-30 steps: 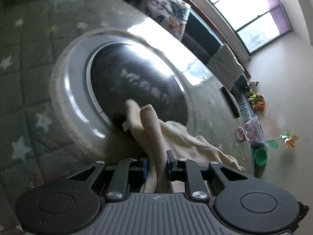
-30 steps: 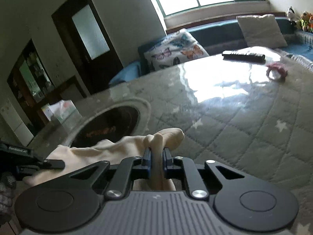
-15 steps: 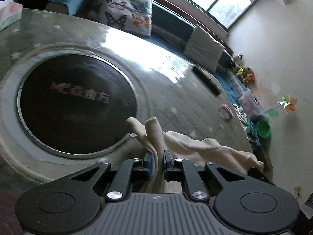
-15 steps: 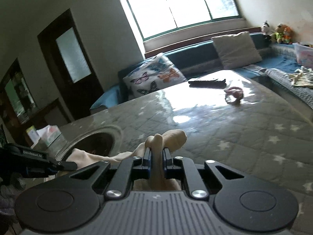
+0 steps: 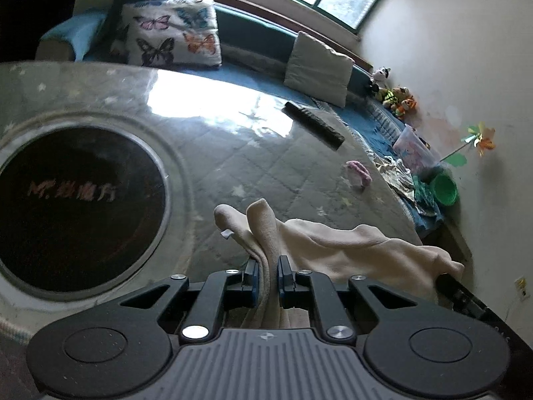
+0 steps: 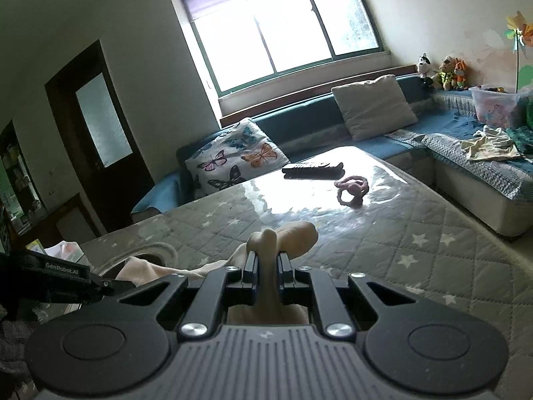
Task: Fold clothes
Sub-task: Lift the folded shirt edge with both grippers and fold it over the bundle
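A cream fleece garment [image 5: 333, 246] hangs stretched between my two grippers above the quilted grey table cover [image 5: 253, 166]. My left gripper [image 5: 266, 276] is shut on one bunched edge of it; the cloth pokes up between the fingers. My right gripper [image 6: 266, 273] is shut on the other end of the garment [image 6: 293, 236]. The right gripper shows at the lower right of the left wrist view [image 5: 466, 300], and the left gripper at the left of the right wrist view [image 6: 66, 283]. The part of the cloth hanging below is hidden.
A round dark inset [image 5: 76, 206] with a metal rim lies in the table at left. A black remote [image 6: 313, 168] and a pink ring toy [image 6: 351, 190] lie at the far side. A blue sofa [image 6: 466, 153] with pillows, clothes and a bin wraps around the table.
Both grippers have lifted and tilted up with the garment. The views now take in more of the room and less of the table. The grips have not changed.
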The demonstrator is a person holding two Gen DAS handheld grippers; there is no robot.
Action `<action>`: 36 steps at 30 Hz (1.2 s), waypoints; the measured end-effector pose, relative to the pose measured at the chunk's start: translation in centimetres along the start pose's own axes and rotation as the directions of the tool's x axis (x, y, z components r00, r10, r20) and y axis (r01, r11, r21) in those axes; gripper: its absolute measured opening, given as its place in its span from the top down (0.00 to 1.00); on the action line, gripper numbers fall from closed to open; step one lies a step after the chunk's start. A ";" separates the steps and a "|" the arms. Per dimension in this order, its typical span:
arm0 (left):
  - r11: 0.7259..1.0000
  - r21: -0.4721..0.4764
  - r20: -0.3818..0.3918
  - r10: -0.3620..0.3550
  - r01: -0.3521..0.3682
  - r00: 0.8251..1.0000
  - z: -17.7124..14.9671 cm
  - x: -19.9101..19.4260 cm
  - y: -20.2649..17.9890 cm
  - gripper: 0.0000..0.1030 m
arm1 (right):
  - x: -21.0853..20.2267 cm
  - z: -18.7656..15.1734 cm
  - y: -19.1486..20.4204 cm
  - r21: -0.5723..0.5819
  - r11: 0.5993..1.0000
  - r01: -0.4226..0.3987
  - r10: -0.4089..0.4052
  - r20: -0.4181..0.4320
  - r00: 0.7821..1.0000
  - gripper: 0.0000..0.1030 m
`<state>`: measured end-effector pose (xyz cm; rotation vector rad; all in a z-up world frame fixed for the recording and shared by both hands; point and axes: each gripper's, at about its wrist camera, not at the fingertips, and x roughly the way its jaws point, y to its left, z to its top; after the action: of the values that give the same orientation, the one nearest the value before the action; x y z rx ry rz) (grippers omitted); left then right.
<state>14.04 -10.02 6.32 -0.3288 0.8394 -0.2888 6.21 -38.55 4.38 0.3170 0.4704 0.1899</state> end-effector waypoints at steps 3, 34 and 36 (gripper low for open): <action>0.999 0.035 0.010 0.014 -0.014 1.000 0.3 0.3 -1.2 0.89 | -0.1 0.3 -0.5 0.004 1.000 0.006 -0.006 0.009 1.000 0.90; 0.993 0.097 -0.002 0.073 -0.073 0.997 3.2 5.4 -5.6 0.89 | 2.9 4.0 -4.1 -0.025 0.996 0.082 -0.082 0.018 0.997 0.91; 0.992 0.096 -0.007 0.077 -0.076 0.997 3.3 5.7 -5.4 0.89 | 3.3 4.0 -4.2 -0.025 0.996 0.084 -0.084 0.010 0.996 0.91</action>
<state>19.52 -16.56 6.64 -0.2049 0.8441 -0.2585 11.40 -42.70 4.94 0.2728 0.4714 0.1122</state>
